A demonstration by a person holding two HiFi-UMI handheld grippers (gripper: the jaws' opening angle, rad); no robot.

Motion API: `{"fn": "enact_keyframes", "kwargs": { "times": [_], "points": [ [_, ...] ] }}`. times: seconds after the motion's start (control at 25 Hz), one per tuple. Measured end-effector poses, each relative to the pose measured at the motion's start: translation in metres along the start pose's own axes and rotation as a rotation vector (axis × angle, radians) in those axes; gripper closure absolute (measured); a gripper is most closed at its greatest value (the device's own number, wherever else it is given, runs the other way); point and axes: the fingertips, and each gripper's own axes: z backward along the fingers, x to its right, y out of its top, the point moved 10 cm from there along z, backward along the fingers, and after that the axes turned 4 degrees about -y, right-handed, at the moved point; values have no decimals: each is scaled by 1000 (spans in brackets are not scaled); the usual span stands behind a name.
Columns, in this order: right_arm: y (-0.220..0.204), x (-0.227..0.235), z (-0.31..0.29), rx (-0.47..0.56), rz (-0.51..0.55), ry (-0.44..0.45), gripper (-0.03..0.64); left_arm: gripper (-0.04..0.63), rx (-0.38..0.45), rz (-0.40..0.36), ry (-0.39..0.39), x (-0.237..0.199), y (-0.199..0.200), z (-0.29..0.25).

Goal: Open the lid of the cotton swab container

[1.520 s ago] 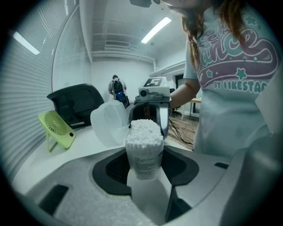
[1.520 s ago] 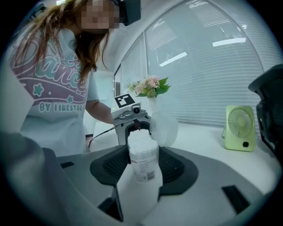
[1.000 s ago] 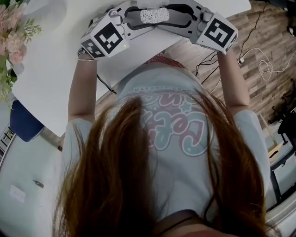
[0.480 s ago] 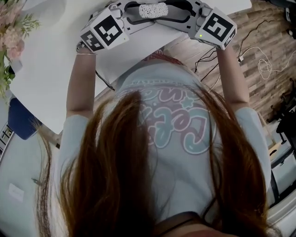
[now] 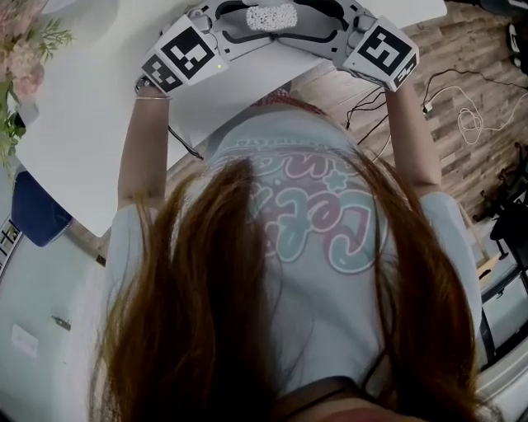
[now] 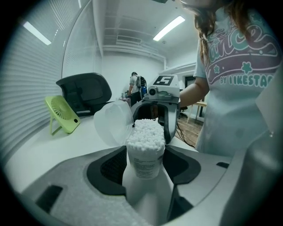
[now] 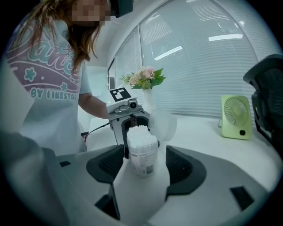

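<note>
The cotton swab container [image 6: 145, 152] stands upright on the white table [image 6: 44, 154], packed with white swabs. Its clear lid [image 6: 112, 128] is flipped open and hangs to one side. My left gripper [image 6: 145, 176] faces it with its jaws opening; the container stands between the pads with almost no gap. From the opposite side my right gripper [image 7: 140, 154] straddles the same container [image 7: 142, 152], its jaws opening with clear room on both sides, and the lid [image 7: 162, 126] leans right. In the head view the container [image 5: 271, 16] sits between both grippers at the top edge.
A green desk fan [image 7: 235, 117] and a black chair [image 6: 84, 92] stand behind the table. A vase of flowers [image 7: 143, 77] is at the table's left end. Cables [image 5: 462, 107] lie on the wooden floor at right. The person's body is close to the table's edge.
In the head view both grippers and the container have shifted slightly toward the top edge. The container stays between them.
</note>
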Motion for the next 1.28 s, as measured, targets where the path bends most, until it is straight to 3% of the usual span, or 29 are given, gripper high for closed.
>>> {"fn": "enact_keyframes", "kwargs": {
  "times": [0.28, 0.56, 0.84, 1.28],
  "points": [
    [-1, -7, 12, 1, -13, -23, 313, 364, 26, 58, 74, 10, -4, 14],
    [4, -14, 32, 78, -27, -90, 311, 360, 47, 80, 146, 28, -1, 30],
    [11, -24, 49, 175, -61, -138, 313, 360, 134, 133, 246, 40, 6, 50],
    [36, -39, 58, 265, -20, -166, 329, 362, 212, 87, 339, 62, 29, 66]
  ]
}}
